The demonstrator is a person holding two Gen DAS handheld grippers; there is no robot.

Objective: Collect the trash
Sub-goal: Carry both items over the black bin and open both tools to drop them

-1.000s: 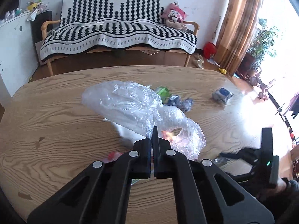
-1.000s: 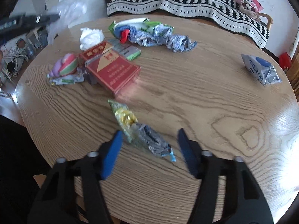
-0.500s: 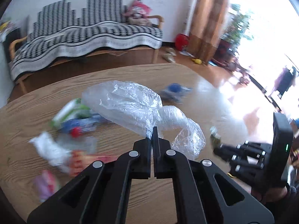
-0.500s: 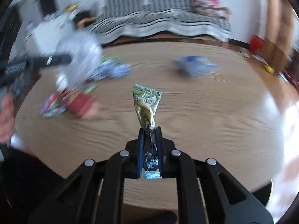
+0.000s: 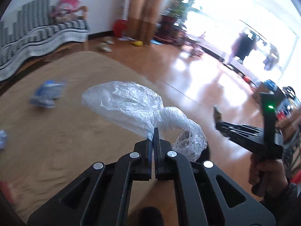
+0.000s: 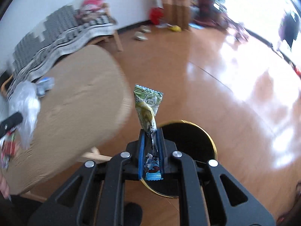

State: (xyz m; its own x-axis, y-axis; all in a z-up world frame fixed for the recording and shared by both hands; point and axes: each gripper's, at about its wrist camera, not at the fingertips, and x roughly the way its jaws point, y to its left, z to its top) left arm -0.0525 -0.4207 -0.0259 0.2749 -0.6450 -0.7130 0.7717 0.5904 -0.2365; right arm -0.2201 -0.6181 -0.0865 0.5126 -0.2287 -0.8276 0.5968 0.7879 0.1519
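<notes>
My left gripper (image 5: pixel 154 131) is shut on a crumpled clear plastic bag (image 5: pixel 131 105), held above the right edge of the round wooden table (image 5: pixel 65 131). My right gripper (image 6: pixel 151 133) is shut on a green and blue snack wrapper (image 6: pixel 147 105) that sticks up between the fingers. It hangs over a black bin with a gold rim (image 6: pixel 195 131) on the floor beside the table (image 6: pixel 75 103). The right gripper also shows at the right of the left wrist view (image 5: pixel 218 126). The bag also shows at the left of the right wrist view (image 6: pixel 26 101).
A blue and white wrapper (image 5: pixel 47 94) lies on the table, with blurred red trash (image 6: pixel 7 146) at its left edge. A striped sofa (image 5: pixel 37 35) stands behind. Shiny wooden floor (image 6: pixel 235 75) spreads to the right, with a curtain (image 5: pixel 148 9) and plants beyond.
My right gripper closed on the snack wrapper, lifted it off the table and swung right over the bin. My left gripper swung right too, still holding the plastic bag.
</notes>
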